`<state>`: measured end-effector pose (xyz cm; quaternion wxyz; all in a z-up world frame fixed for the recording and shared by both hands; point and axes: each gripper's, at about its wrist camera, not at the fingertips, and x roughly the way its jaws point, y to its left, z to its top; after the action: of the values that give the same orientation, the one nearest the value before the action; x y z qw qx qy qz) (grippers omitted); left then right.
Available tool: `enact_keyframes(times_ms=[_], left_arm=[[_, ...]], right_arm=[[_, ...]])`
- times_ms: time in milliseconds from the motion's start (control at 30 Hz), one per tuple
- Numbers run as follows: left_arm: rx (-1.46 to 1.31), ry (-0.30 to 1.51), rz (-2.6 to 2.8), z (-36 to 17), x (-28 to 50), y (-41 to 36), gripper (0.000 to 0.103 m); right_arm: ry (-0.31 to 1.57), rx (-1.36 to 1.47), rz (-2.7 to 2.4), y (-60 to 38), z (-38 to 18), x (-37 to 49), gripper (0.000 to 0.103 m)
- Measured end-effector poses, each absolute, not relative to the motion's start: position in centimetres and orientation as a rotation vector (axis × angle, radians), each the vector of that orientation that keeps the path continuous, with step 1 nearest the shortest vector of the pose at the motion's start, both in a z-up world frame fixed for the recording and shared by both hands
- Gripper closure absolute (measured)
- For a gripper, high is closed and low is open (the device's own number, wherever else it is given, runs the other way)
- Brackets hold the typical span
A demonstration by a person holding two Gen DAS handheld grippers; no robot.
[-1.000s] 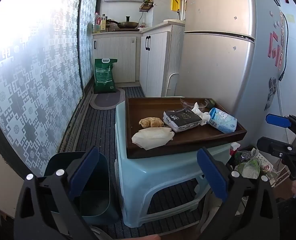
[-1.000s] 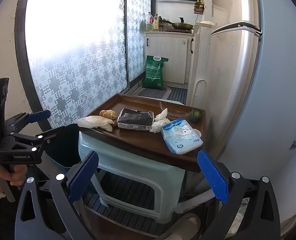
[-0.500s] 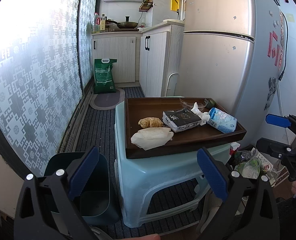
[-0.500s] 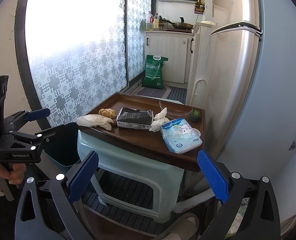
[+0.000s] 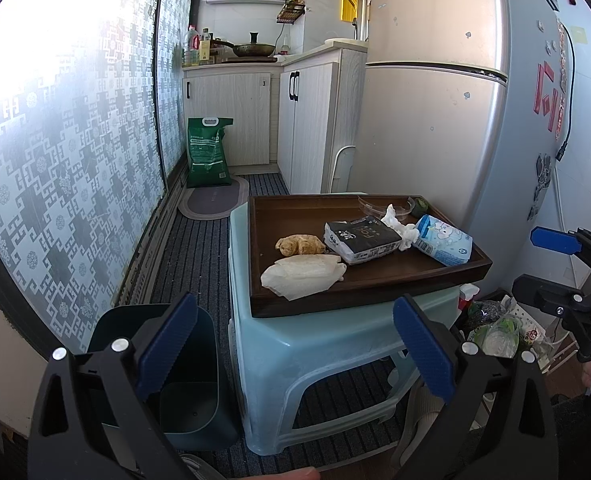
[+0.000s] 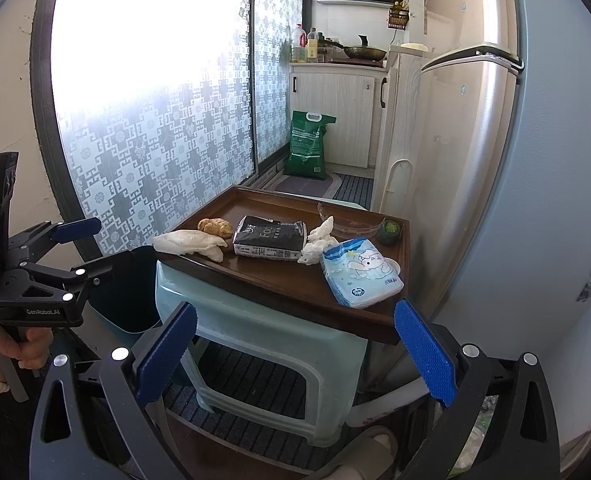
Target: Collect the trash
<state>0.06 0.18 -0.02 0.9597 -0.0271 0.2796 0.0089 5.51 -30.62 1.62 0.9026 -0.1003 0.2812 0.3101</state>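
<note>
The dark packet (image 6: 269,238) on the brown wooden tray (image 6: 295,280) bears pale letters that look like "FAC"; the rest is too small to read. Beside it lie a crumpled white tissue (image 6: 317,242), a pale blue soft pack (image 6: 361,274) printed with a cartoon rabbit, a flat cream wrapper (image 5: 301,276) and a lumpy tan piece (image 5: 299,245). A clear plastic dish (image 6: 349,222) and a small green object (image 6: 389,232) sit at the tray's far edge. The tray rests on a glossy light-blue plastic stool (image 5: 327,340). A dark teal bin (image 5: 187,384) stands on the floor just beside the stool. "GenRobot.AI" is printed on the left gripper (image 6: 81,246). Both the left gripper and the right gripper (image 6: 295,354) are spread wide, holding nothing.
</note>
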Motion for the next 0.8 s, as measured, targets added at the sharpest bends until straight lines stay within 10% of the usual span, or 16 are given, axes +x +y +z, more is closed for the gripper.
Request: enact_keyframes(times_ms=[800], left_arm=[[-0.053, 0.566, 0.017, 0.01, -0.01, 0.0, 0.003]], right_arm=[[0.579, -0.21, 0.641, -30.4, 2.03, 5.48, 0.003]])
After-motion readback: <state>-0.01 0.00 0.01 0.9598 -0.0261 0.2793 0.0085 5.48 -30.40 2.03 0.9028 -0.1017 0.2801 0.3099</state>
